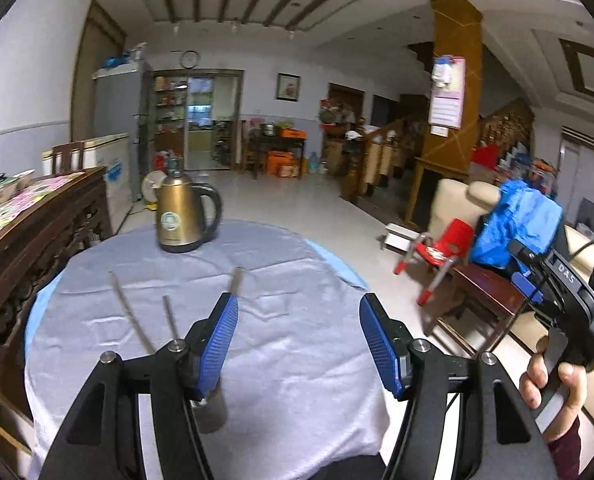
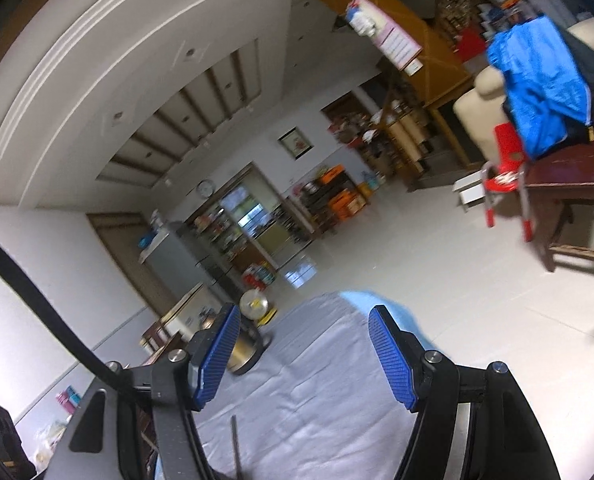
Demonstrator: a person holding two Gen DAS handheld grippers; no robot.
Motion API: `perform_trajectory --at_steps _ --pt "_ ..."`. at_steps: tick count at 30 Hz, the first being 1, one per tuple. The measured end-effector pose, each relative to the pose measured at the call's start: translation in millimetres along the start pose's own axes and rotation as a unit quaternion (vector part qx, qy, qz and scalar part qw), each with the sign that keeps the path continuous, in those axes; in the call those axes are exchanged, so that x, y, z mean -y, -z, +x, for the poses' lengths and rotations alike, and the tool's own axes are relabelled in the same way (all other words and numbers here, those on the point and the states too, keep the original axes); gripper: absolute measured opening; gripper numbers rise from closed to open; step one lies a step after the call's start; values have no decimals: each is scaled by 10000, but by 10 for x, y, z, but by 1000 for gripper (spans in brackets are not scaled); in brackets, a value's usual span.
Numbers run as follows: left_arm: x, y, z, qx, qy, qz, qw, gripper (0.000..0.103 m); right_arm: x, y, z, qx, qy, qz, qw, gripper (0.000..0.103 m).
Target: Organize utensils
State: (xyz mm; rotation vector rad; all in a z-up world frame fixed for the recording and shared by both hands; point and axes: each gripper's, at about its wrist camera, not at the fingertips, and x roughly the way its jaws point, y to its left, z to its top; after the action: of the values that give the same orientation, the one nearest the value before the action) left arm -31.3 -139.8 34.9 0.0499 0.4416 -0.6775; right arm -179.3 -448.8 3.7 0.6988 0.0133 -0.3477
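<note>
Three thin metal utensil handles stick up from behind my left gripper's left finger: one (image 1: 129, 312) leaning left, one (image 1: 171, 320) in the middle, one (image 1: 235, 280) by the blue pad. Their holder is hidden behind the finger. My left gripper (image 1: 299, 344) is open and empty above the grey tablecloth (image 1: 297, 248). My right gripper (image 2: 303, 356) is open and empty, tilted, over the same cloth; one utensil handle (image 2: 236, 444) shows below it. The right gripper's body (image 1: 569, 300) shows at the right of the left wrist view, off the table.
A brass-coloured electric kettle (image 1: 183, 216) stands at the far edge of the round table; it also shows in the right wrist view (image 2: 245, 354). A dark wooden sideboard (image 1: 37, 232) is on the left. A red child's chair (image 1: 441, 252) and a wooden stool (image 2: 573, 196) stand on the floor to the right.
</note>
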Motion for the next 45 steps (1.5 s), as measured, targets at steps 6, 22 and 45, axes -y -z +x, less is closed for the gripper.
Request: perform_trajectory --at_steps 6,22,45 --pt "80 27 -171 134 217 249 9994 64 187 -273 -417 353 420 3 9985 71" --pt "-328 -28 -374 426 383 -279 9980 64 -493 -379 -507 579 409 -417 9966 71" --pt "-551 30 -392 488 209 -674 9963 64 -611 -281 -243 248 339 -557 9976 71"
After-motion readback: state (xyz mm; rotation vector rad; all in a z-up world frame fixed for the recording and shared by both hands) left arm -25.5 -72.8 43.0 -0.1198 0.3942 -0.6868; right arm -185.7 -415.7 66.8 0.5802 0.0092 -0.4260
